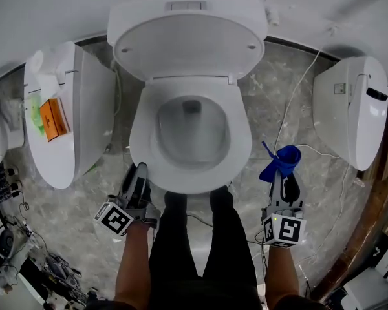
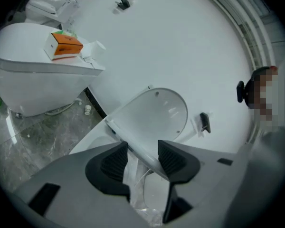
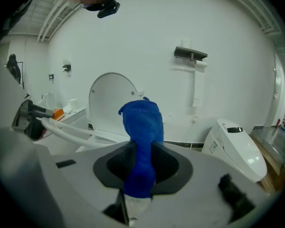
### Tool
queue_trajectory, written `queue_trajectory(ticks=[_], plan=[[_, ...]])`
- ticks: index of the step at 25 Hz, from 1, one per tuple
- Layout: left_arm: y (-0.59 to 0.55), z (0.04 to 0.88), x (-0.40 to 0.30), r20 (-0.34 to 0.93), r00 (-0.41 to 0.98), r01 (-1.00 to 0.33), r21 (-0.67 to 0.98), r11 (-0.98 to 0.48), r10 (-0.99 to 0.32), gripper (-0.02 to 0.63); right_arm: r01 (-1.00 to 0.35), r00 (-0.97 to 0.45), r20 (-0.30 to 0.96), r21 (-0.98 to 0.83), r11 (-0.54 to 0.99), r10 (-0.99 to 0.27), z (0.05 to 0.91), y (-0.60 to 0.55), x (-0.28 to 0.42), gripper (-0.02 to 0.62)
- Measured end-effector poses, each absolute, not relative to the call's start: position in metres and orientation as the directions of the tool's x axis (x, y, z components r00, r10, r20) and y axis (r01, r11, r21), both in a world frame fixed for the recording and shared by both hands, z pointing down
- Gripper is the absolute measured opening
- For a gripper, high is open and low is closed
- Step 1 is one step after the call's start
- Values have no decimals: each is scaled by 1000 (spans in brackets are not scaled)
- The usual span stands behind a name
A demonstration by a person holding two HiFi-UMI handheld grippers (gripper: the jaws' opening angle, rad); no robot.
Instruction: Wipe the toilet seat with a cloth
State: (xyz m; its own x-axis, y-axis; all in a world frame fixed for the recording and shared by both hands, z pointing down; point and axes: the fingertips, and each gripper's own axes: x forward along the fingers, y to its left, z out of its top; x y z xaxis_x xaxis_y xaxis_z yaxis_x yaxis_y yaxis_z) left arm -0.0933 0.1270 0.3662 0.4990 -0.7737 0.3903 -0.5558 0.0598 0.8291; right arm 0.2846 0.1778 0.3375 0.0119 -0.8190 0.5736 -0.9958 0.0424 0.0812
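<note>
The right claw (image 3: 143, 163) is clamped on the blue cloth (image 3: 141, 122), held clear of the toilet seat (image 1: 240, 148) near its right front edge — the left claw (image 2: 141, 156) stands apart, empty, beside the seat's left front; lid (image 1: 187, 44) raised

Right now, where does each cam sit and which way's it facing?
Head view: on the person's head, looking steeply down at the toilet seat; legs, left gripper, right gripper show.
Left gripper view: rides the left gripper, open jaws aimed at the raised lid.
Right gripper view: rides the right gripper, jaws shut on the blue cloth, facing that lid.
Shared: all three show the lid.
</note>
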Motion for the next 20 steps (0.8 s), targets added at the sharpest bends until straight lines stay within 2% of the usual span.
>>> queue_trajectory(ticks=[10,14,20], plan=[[68,309,-92,200,355,-359,931,64,-913,215,-996,-13,576,63,60,-817,339,180,274,92],[42,287,-90,101,308,-328,945,-6,-946,227,-998,-12,573,50,50,-819,340,176,268,92],[10,265,-84,-27,325,-316,939,-136,-945,233,-997,-31,559,40,64,-829,341,166,261,92]])
